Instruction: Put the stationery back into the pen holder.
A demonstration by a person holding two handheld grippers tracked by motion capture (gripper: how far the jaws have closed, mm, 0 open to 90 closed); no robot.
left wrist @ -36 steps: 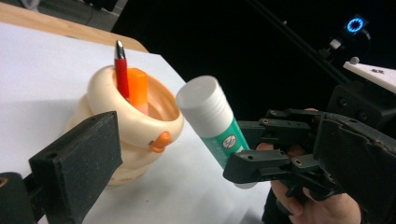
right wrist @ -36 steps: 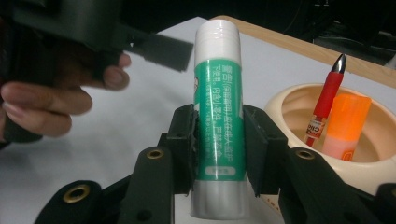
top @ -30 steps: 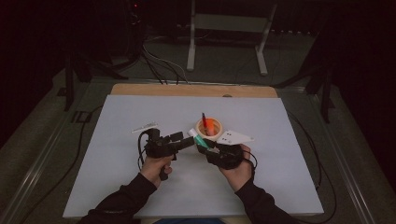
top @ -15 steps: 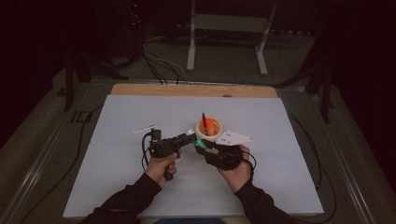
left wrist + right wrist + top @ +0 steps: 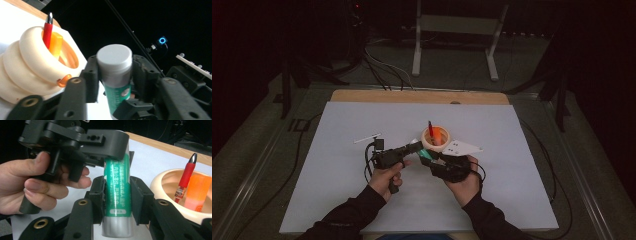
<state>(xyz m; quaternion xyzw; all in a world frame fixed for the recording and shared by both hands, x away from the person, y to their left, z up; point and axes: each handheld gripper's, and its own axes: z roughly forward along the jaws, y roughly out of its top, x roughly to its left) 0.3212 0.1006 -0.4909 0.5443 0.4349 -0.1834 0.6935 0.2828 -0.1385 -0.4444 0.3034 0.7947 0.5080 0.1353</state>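
While I hold a gripper in each hand near the middle of the white table (image 5: pixel 337 200), both close on one green glue stick (image 5: pixel 117 192). In the right gripper view, my right gripper (image 5: pixel 117 200) clamps the green body of the stick just above its silver base, at the lower centre of the frame. My left hand (image 5: pixel 42 185) fills the left of that frame, and my left gripper (image 5: pixel 114 75) reaches in from the upper left over the top of the stick.

In the left gripper view, the jaws of my left gripper have just been closing and now sit against the white cap (image 5: pixel 114 58) of the stick, one pad on each side, at the centre of the frame. To the left stands a cream ribbed cup (image 5: pixel 27 67) holding a red pen (image 5: pixel 47 31) and an orange marker (image 5: pixel 56 45).

In the high view, the stick is a small green spot between the two grippers at the centre of the frame, just below the cup. My right hand (image 5: pixel 464 182) is lower right of centre, and a thin white stick (image 5: pixel 366 138) lies on the table left of centre.
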